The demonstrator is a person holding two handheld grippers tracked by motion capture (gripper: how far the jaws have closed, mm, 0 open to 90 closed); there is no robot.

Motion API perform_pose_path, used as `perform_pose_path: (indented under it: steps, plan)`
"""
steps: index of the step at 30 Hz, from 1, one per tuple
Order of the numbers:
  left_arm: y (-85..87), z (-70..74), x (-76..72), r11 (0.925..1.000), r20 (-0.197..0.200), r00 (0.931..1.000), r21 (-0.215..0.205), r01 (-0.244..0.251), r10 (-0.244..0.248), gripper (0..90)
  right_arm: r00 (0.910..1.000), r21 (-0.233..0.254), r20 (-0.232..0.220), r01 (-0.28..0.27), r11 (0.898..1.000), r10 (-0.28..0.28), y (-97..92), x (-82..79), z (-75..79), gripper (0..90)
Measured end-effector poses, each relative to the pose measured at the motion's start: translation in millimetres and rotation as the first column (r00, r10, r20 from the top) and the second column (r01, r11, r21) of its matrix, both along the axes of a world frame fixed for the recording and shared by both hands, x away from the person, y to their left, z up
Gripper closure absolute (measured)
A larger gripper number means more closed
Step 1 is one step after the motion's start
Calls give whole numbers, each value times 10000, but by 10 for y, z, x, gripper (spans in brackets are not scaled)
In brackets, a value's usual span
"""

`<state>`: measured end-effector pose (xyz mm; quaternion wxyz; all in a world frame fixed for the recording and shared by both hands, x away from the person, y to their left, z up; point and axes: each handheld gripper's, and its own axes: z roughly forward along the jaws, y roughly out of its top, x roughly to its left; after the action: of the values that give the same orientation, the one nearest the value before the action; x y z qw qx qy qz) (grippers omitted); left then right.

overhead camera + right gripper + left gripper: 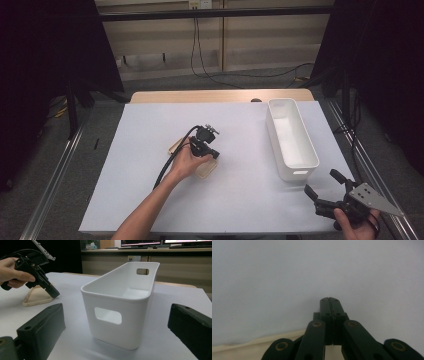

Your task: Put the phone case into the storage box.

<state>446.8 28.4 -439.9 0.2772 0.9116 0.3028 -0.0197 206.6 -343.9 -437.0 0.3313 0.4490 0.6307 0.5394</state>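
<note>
A cream, flat-bottomed object (206,169) is shown lying near the middle of the white sheet (150,125), with the left gripper (214,154) pressed down on or just beside it, jaws closed together; whether anything is pinched between them cannot be told. The white bin (295,165) at the right is seen empty. The right gripper (322,187) is held at the near right corner, jaws wide open. Transfer is judged not yet done. The object is largely hidden by the hand (186,162)
</note>
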Motion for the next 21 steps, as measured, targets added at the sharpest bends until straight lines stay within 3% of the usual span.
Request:
perform_pose_path:
  steps: [10, 21]
  plan:
    - [46, -12, -66, 9998, -182, 9998, -181, -32, 29, 900, 10000, 12, -9, 2, 10000, -2, -7, -11, 1, 8]
    - [100, -11, -129, 9998, -127, 9998, -146, 125, -127, 900, 10000, 27, -22, 15, 10000, -15, -6, -14, 0, 8]
